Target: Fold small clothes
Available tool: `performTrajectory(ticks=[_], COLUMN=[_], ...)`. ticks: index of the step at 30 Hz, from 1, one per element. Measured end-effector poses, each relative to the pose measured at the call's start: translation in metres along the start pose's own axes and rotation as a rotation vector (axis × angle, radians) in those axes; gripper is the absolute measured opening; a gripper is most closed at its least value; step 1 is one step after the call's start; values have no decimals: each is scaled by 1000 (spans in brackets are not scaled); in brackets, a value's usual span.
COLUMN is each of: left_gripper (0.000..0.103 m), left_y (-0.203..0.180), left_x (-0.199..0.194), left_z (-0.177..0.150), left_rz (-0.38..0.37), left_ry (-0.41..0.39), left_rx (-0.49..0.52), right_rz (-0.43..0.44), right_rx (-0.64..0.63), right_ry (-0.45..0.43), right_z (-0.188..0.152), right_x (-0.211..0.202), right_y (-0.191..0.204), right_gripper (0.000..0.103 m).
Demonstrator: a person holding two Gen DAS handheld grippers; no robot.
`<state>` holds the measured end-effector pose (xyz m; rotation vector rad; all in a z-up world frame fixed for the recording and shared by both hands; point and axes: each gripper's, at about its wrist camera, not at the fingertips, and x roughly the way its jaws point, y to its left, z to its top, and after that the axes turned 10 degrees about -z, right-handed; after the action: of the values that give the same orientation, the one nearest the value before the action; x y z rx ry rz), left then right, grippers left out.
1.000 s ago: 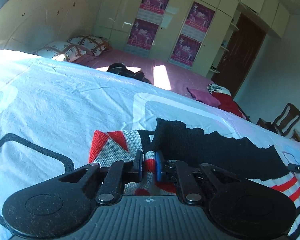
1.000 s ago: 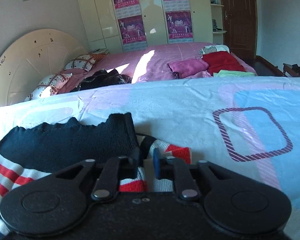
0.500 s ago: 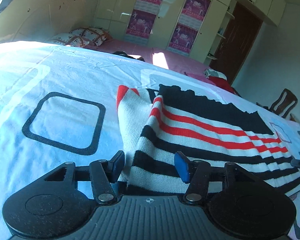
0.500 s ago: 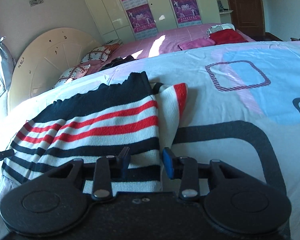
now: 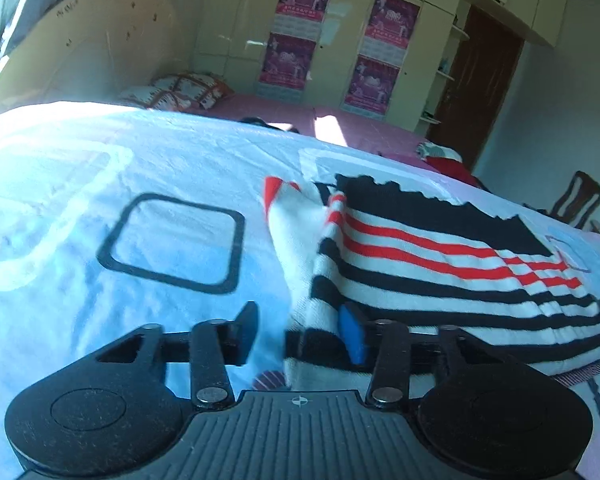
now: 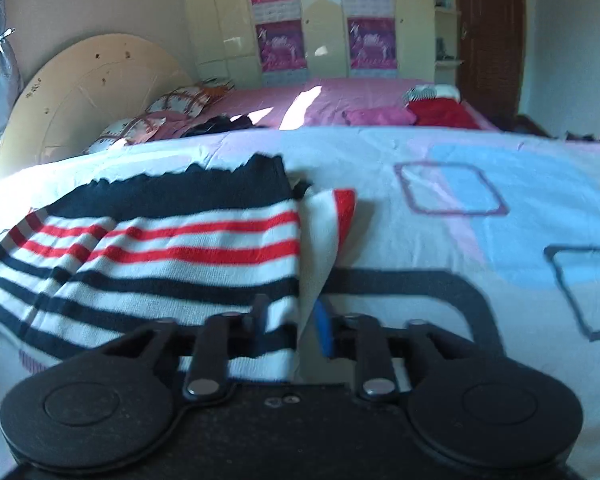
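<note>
My left gripper (image 5: 300, 334) hangs over the near left corner of the striped sweater (image 5: 440, 264), its jaws spread and having just been opening; the corner of the knit lies between them, loose, with neither pad pressing on it. The blue pad (image 5: 350, 338) sits just above the sweater's lowest black band, and the other finger stands off the cloth, over the bedsheet (image 5: 100, 300).

My right gripper (image 6: 290, 326) hangs over the sweater's near right corner. Its jaws are also parted and have just been opening, with the folded edge of the knit running up between them; I cannot tell whether the blue pad (image 6: 322, 330) brushes that edge, but nothing is pinched.

The sweater lies flat on the sheet, folded, black band farthest from me, then red stripes, then black ones toward my grippers. A white sleeve with a red cuff (image 6: 346, 204) sticks out from under its right edge.

Beyond the sweater's far edge is a pink bed (image 6: 340, 100) with patterned pillows (image 6: 180, 102), a red garment (image 6: 440, 114) and a pink one (image 6: 380, 115). Behind that stand wardrobes with purple posters (image 6: 278, 46) and a dark wooden door (image 6: 490, 32).
</note>
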<state>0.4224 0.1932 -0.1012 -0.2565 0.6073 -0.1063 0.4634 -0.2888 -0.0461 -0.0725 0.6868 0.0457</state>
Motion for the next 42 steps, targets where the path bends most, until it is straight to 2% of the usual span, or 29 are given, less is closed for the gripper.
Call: performTrajectory(ticks=[1,2,3,4,7,10,11,12,14,16,17,19,20,21,22,23,26,27,28,29,30,31,33,35,38,40,42], left_gripper=[74,73,73,73,71,66,61,53,52,52,52,52,50,46,39,39,39,39,44,60,69,79,79,79,79,79,79], left_y=[-4,-11,-19,-32,-87,-125,-131,-132,-127,-118,-112,-93,-76,-66,-59,-58,-70,-76,-84,-93,-102,-112,-136,-152,-157,-144,-125], left_x=[-3,-1,6,19,80,138,155,168,189,186,179,158,147,138,129,124,125,123,116,106,94,85,83,88,99,90,73], left_z=[6,17,26,37,57,68,70,70,67,59,57,53,48,44,41,41,42,45,48,49,49,48,40,31,11,1,-2], left_rz=[26,0,-25,-70,-222,-298,-319,-307,-278,-289,-265,-172,-158,-176,-173,-170,-137,-115,-104,-114,-143,-193,-261,-281,-197,-178,-143], left_ry=[-46,-81,-95,-97,-22,58,88,115,173,154,147,106,90,79,73,71,76,82,80,56,8,-19,7,39,128,100,86], left_rx=[22,32,34,47,122,147,134,119,105,139,154,179,185,190,200,203,234,226,217,216,212,204,214,225,259,266,238], right_rz=[2,31,48,76,169,253,270,273,284,257,188,95,82,58,79,73,34,23,34,60,95,140,224,261,216,168,79], right_rx=[-9,-22,-20,-15,-53,-109,-132,-147,-164,-206,-223,-186,-141,-114,-86,-62,-105,-116,-106,-88,-76,-84,-148,-229,-270,-288,-257], right_ry=[-52,-56,-29,-15,-19,43,69,107,107,93,68,54,65,64,60,58,41,40,26,-7,-36,-30,11,19,25,4,-6], right_z=[6,15,26,34,56,66,66,66,63,63,62,58,54,50,46,44,41,42,44,46,48,47,39,27,13,9,11], right_x=[-3,1,10,21,58,96,107,116,125,121,116,113,112,109,105,101,99,96,85,71,58,50,44,44,48,45,39], right_y=[4,12,22,35,86,135,147,156,156,147,134,94,66,43,28,20,35,41,46,49,56,66,97,130,146,136,108], right_gripper=[56,38,26,8,4,4,4,5,2,0,0,0,0,0,0,0,0,2,10,21,22,22,21,20,21,18,18])
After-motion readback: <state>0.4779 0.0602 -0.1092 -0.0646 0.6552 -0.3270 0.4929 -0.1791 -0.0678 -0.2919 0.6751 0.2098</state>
